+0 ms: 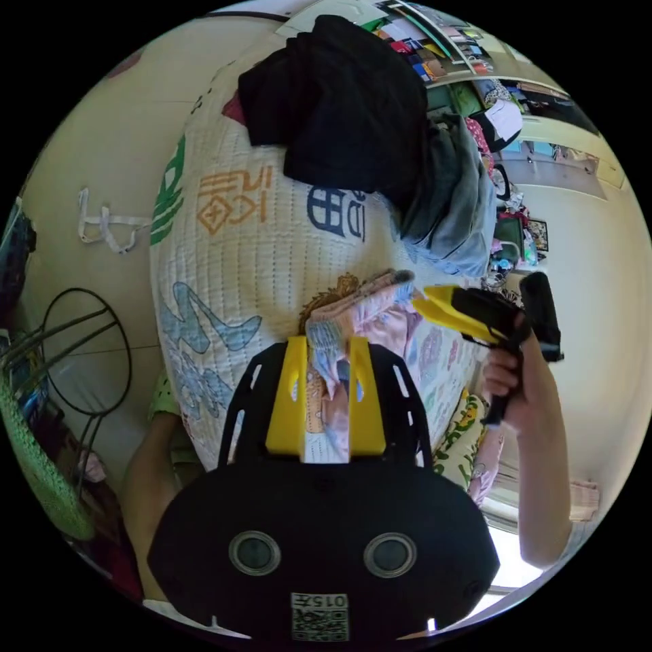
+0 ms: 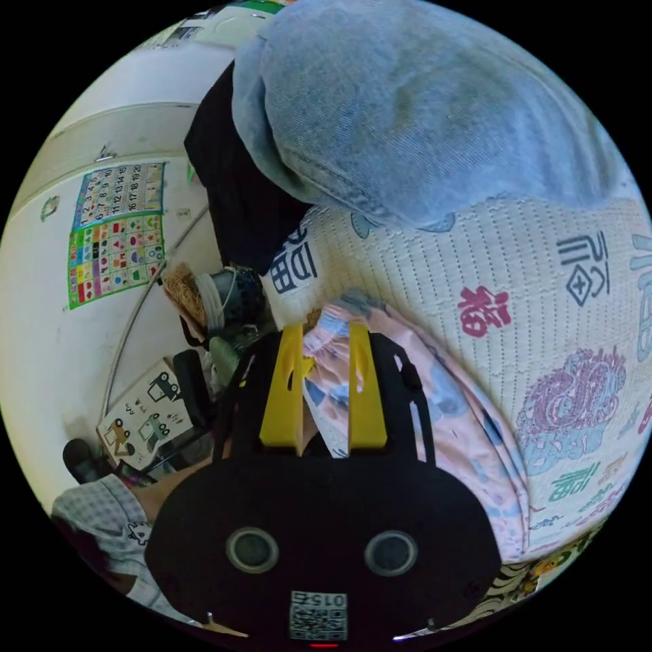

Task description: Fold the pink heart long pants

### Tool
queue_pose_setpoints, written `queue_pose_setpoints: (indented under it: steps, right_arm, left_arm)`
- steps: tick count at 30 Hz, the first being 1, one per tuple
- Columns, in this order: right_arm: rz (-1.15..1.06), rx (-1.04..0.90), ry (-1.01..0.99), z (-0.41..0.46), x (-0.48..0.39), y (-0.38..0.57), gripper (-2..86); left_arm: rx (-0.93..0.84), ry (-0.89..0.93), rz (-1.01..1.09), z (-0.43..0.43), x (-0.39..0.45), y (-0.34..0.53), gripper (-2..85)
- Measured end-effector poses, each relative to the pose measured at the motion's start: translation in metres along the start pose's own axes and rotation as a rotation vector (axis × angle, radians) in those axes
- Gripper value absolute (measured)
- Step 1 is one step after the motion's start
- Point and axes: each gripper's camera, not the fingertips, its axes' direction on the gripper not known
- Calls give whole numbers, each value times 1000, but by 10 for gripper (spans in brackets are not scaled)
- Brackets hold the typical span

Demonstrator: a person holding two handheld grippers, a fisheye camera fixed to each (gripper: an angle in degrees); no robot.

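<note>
The pink heart pants [image 1: 370, 319] lie bunched on the white quilted cover [image 1: 238, 272] with its printed characters, and you have them gripped from two sides. In the left gripper view, your left gripper [image 1: 326, 353] points across the cover with its two yellow jaws clamped on the gathered elastic waistband, pink and blue cloth squeezed in the gap between them. In that same view your right gripper [image 1: 418, 302] comes in from the side, its yellow jaws closed together on the far edge of the pants, and your right hand [image 1: 506, 384] is wrapped around its black handle with the forearm running down toward the frame's edge. In the right gripper view, the right gripper [image 2: 326, 346] has pink fabric pinched between its jaws, and the rest of the pants [image 2: 462, 441] trail off to one side over the cover [image 2: 475, 272]. A black garment [image 1: 339, 102] and a grey-blue denim garment [image 1: 455, 197] sit heaped on the cover beyond the pants; in the right gripper view the denim [image 2: 421, 102] looms just past your jaws, near the pants.
</note>
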Motion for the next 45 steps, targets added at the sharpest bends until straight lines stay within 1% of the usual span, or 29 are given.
queue_pose_setpoints:
  steps: [3,5,7,10,12,13,15,17,19,21,23,25,28,31,34,39,40,41,43,45]
  right_arm:
    - [71,-107,43,26,-6,-60,97]
    - [70,-215,135,45,-10,-97,77]
    - [69,-245,136,51,-13,-120,76]
    - [52,-276,119,54,-20,-149,82]
    - [-31,-268,103,50,-30,-161,87]
    - [-123,-271,117,47,-38,-168,88]
    - [-242,-283,213,44,-50,-176,88]
    - [-386,-254,365,42,-67,-188,88]
    - [-484,-251,427,46,-79,-200,93]
    - [-539,-309,466,57,-86,-216,93]
    - [-562,-457,434,77,-91,-235,81]
    - [-619,-524,462,85,-100,-242,76]
    - [-665,-549,517,83,-114,-249,84]
    - [-653,-548,561,80,-121,-256,105]
    - [-658,-579,563,81,-129,-262,110]
    - [-718,-664,613,81,-148,-260,84]
    - [-750,-669,584,78,-154,-256,75]
    - [-779,-671,594,76,-158,-251,72]
    - [-794,-677,605,71,-164,-245,63]
    - [-803,-684,574,61,-169,-237,57]
  left_arm:
    - [-39,74,2,-8,-33,-17,53]
    - [-57,50,47,-13,-45,-26,48]
    - [-83,21,116,-18,-57,-38,46]
    - [-96,43,123,-24,-77,-52,53]
    - [-97,54,113,-29,-90,-60,63]
    - [-98,63,114,-32,-98,-64,71]
    - [-95,71,131,-39,-106,-71,83]
    - [-82,78,163,-45,-111,-78,94]
    - [-76,100,185,-48,-115,-88,110]
    - [-99,98,171,-44,-119,-95,110]
    - [-128,76,160,-39,-123,-100,95]
    - [-148,30,177,-38,-127,-104,70]
    - [-158,71,183,-44,-133,-104,63]
    - [-157,114,159,-47,-138,-99,68]
    - [-139,126,160,-50,-137,-93,79]
    - [-167,100,204,-49,-124,-79,81]
    - [-171,92,208,-49,-121,-75,77]
    - [-172,91,209,-50,-119,-72,74]
    - [-173,97,235,-52,-110,-58,63]
    - [-165,79,262,-57,-99,-46,58]
